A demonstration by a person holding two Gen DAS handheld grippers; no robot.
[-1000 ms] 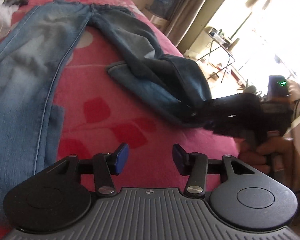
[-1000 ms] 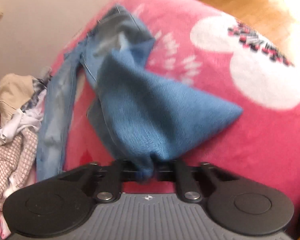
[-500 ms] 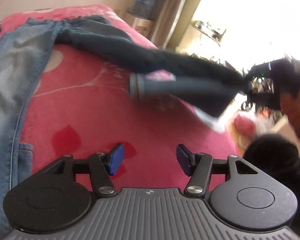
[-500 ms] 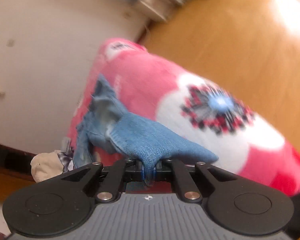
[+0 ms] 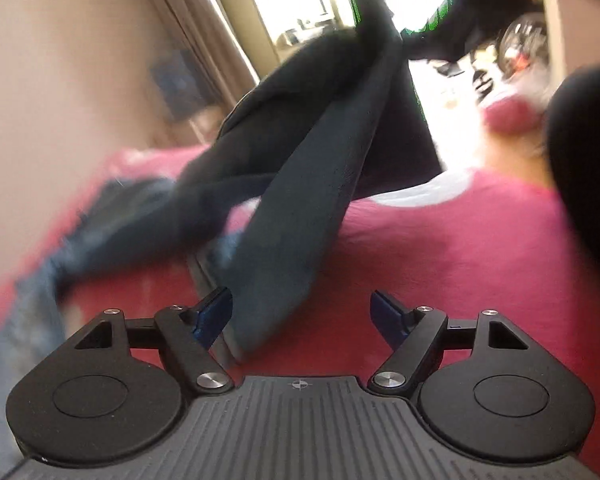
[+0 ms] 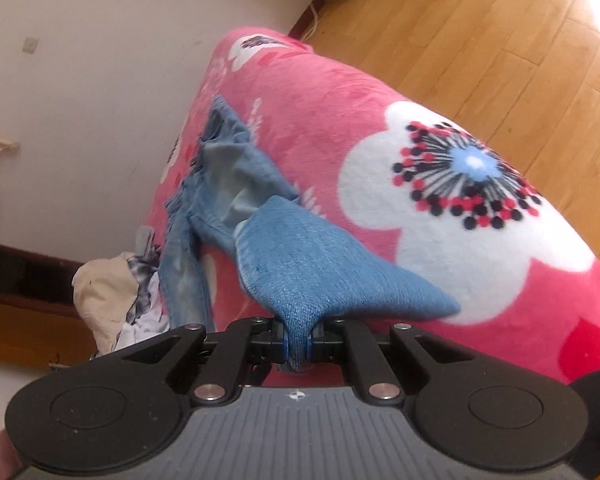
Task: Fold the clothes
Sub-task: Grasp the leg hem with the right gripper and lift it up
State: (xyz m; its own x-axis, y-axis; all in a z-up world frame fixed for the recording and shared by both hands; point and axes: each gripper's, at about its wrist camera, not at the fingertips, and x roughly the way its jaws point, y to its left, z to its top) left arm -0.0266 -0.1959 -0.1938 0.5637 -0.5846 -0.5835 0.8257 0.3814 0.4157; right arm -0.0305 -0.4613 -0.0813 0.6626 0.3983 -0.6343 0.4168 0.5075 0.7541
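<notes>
The left wrist view is smeared: the jeans (image 5: 300, 208) hang as a dark blurred band toward the left gripper (image 5: 302, 316), whose jaws are opening, the denim's end beside one pad. Only the right wrist view shows clearly the right gripper (image 6: 298, 346) pinching a leg end above the pink blanket (image 6: 340, 120), clothes pile (image 6: 112, 292) alongside.
</notes>
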